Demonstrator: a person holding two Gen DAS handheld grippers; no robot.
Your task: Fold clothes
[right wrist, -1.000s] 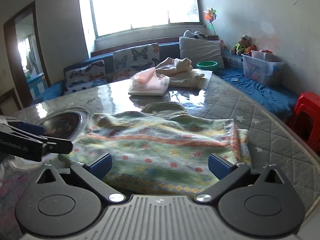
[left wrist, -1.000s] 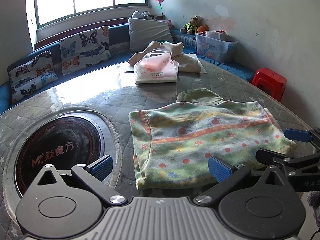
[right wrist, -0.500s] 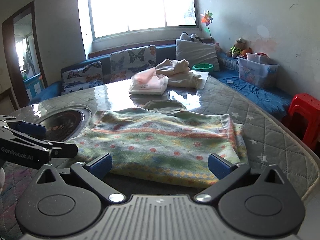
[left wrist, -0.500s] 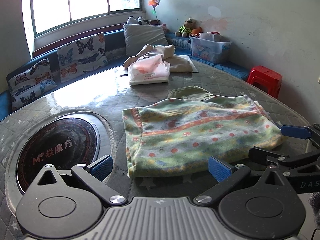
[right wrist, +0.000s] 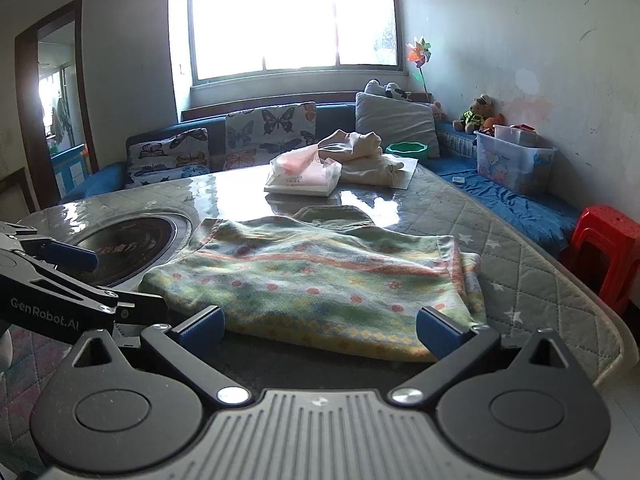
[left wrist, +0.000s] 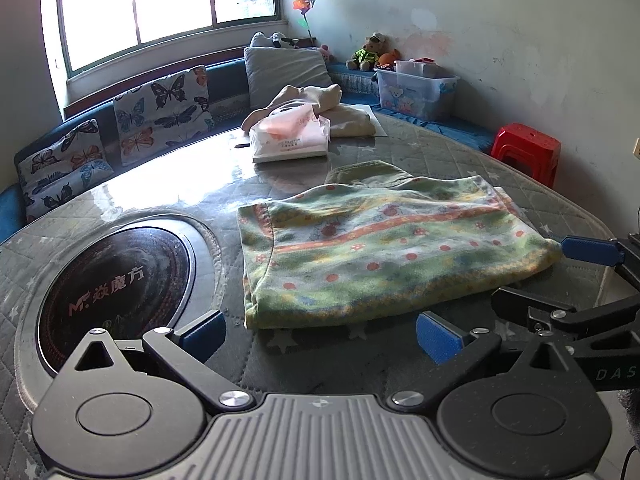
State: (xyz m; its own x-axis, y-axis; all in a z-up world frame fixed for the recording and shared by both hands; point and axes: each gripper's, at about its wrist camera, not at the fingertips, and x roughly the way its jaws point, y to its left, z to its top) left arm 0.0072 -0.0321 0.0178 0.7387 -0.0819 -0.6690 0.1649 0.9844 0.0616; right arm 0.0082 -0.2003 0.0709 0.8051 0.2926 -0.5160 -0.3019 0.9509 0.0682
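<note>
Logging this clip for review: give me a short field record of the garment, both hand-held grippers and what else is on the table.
garment: green patterned cloth, folded, flat on the table
left hand-held gripper: open, empty, short of the cloth's near edge
right hand-held gripper: open, empty, at the near edge
behind cloth: small olive piece
far side: plastic bag, beige clothes
table inset: round black cooktop

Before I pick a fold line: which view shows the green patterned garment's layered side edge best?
The right wrist view: the green patterned garment shows stacked edge layers there. The left wrist view shows mostly its top and rounded corner.
</note>
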